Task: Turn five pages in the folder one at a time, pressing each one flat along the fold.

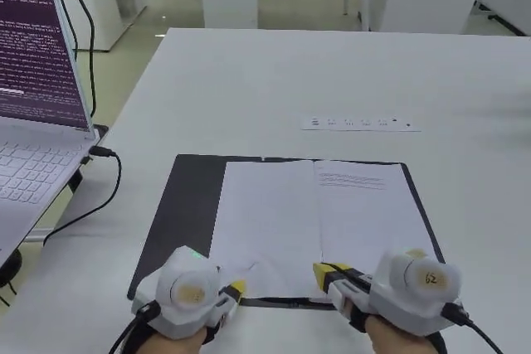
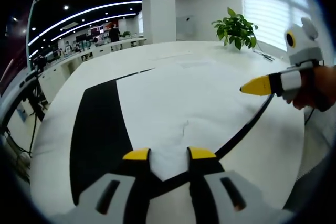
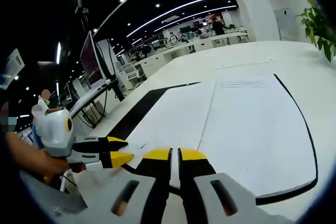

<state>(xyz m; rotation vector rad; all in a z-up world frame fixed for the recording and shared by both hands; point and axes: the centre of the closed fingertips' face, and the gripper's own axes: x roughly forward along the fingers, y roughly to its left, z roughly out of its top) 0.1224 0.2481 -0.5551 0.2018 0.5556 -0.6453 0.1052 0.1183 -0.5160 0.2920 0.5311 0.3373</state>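
Well, the white table (image 1: 332, 64) takes up most of my head view. At its 9 o'clock edge an open laptop (image 1: 37, 97) sits with text on a purple screen, and a black cable (image 1: 99, 205) runs from its side.

Lying open and flat on the table toward 6 o'clock, right in front of me, is the black folder (image 1: 182, 213). Its dark inner cover is bare at 9 o'clock. A blank white left page (image 1: 265, 221) and a right page (image 1: 369, 213) with a few printed lines near its top meet at the fold (image 1: 317, 213).

My left hand-held gripper (image 1: 235, 290) rests at the folder's 7 o'clock corner. In the left gripper view (image 2: 169, 154) its yellow-tipped jaws stand apart over the bottom edge of the left page.

My right hand-held gripper (image 1: 323, 271) sits at 6 o'clock, by the foot of the fold. In the right gripper view (image 3: 175, 154) its jaws are drawn together with only a thin slit between them, and I cannot tell whether they pinch any paper.

A narrow printed strip (image 1: 361, 123) lies on the table, just beyond the folder at 12 o'clock.
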